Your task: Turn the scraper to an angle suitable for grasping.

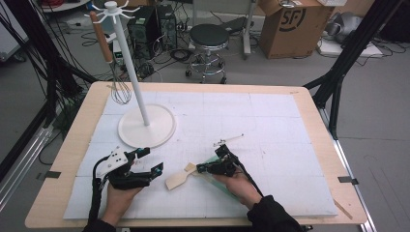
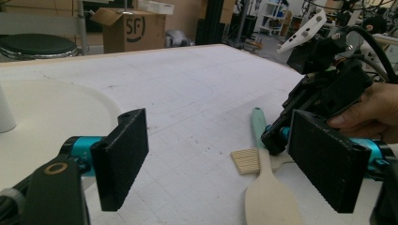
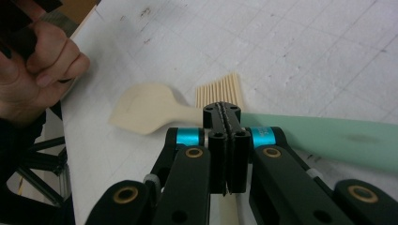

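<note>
Right tongs [image 3: 224,123] are pressing together on the handle of a pale wooden spoon [image 1: 178,178], pinching it where the neck meets the handle. The spoon is lying flat on the white mat of the desk [image 1: 314,104], bowl pointing toward the left hand, w/ a mint green spatula [image 3: 328,138] lying right beside it and a small ribbed wooden piece [image 3: 220,89] just past the tongs' tips. Can't tell if that ribbed bit belongs to the spatula or is a separate thing.

Left tongs [image 1: 147,162] are standing wide apart, nothing between them, hovering just left of the spoon bowl and facing it. From the left gripper view the spoon bowl [image 2: 272,201] is sitting low between the 2 pads, near but not touched.

Looks to me like the pickup step: the grip is made, the lift isn't. Spoon's resting on the mat.

Behind, there's a white rack [image 1: 145,121] w/ hooks on top, and a whisk [image 1: 113,67] hanging from 1 of them. My guess is the spoon is heading there too.

Next move, prob.: raise the spoon clear of the spatula w/o dragging it along, then swing it up so the handle end can meet a hook. The left tongs are maybe waiting to steady or re-grip the bowl end. Pinch is narrow, so the spoon could pivot.
</note>
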Tool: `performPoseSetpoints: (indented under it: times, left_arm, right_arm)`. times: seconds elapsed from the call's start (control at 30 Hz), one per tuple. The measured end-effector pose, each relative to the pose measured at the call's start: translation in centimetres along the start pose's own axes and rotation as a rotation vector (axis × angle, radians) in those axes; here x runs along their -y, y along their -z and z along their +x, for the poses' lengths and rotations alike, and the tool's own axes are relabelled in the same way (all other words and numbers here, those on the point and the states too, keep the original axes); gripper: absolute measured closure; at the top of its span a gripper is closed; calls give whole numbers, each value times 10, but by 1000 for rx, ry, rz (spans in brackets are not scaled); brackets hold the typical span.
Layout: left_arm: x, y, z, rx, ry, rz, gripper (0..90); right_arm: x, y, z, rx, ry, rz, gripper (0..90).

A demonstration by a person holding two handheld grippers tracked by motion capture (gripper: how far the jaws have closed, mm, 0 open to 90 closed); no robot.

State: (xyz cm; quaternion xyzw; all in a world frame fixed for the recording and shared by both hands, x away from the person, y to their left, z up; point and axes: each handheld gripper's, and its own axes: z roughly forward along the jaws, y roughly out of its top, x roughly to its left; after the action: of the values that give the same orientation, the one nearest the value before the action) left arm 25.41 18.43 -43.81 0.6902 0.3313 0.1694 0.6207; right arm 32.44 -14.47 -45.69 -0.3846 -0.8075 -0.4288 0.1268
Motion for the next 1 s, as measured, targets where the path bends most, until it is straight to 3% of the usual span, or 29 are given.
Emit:
performPoseSetpoints:
  times: [0.3, 0.5, 1.0]
  left_arm:
    - [0, 0, 0, -1, 0, 3, 215]
    - [0, 0, 0, -1, -2, 4, 215]
    - [0, 0, 1, -5, 0, -2, 215]
  right_arm:
    - [-2, -2, 0, -1, -6, -15, 900]
    - [-6, -6, 3, -2, 15, -33, 900]
    - [-18, -18, 9, 20, 38, -16, 899]
